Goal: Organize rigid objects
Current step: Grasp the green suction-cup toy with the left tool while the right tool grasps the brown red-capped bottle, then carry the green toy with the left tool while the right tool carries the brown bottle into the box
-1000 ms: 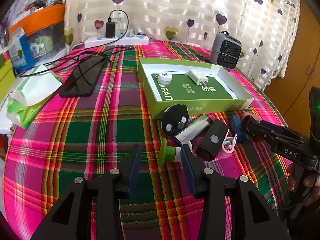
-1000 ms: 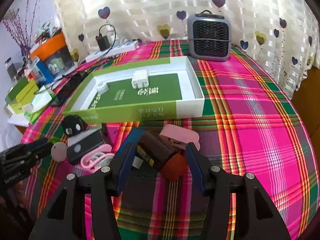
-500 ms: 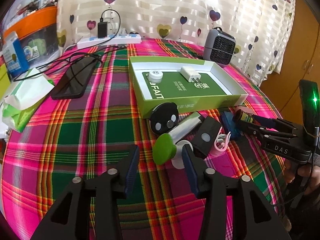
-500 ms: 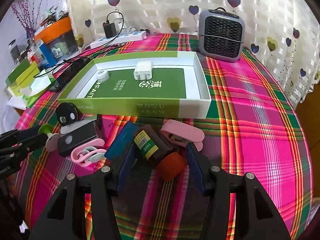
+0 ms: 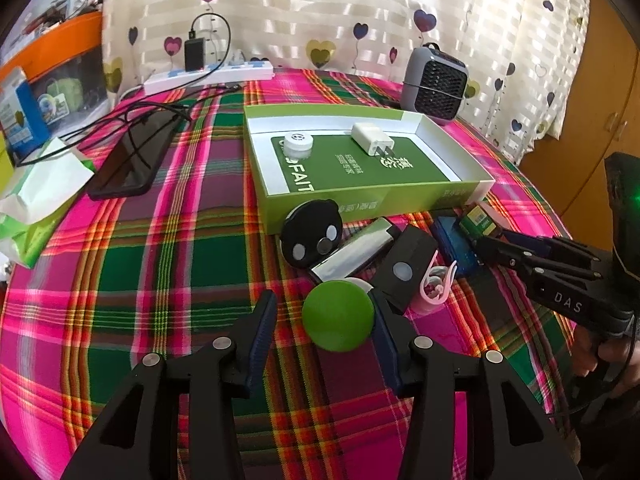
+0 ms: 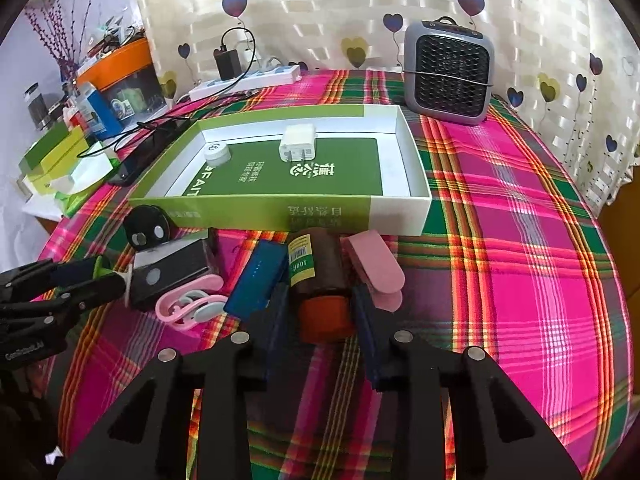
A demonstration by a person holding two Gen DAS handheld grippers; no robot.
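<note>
**Closing on the brown bottle, lengthwise between the fingers**

Lining up is done on your right side: the brown bottle (image 6: 318, 276) lies on its side on the desk (image 6: 520, 240), its long axis running straight away from your right tool (image 6: 320, 312), orange cap nearest you and its base toward the green box (image 6: 280, 204). The jaws are closing with the bottle between them, one finger on each flank; whether the pads press yet I cannot tell for sure, though they look tight against it. A blue case (image 6: 256, 280) sits just beside its left flank and a pink case (image 6: 374, 268) just beside its right, so the fingers have little room.

Your left tool (image 5: 324, 316) stands spread wide around the green knob (image 5: 338, 316), which leans on the right finger only. Judging by the layout, the box lies straight ahead of both tools, and your right one is nearer its open side.
</note>
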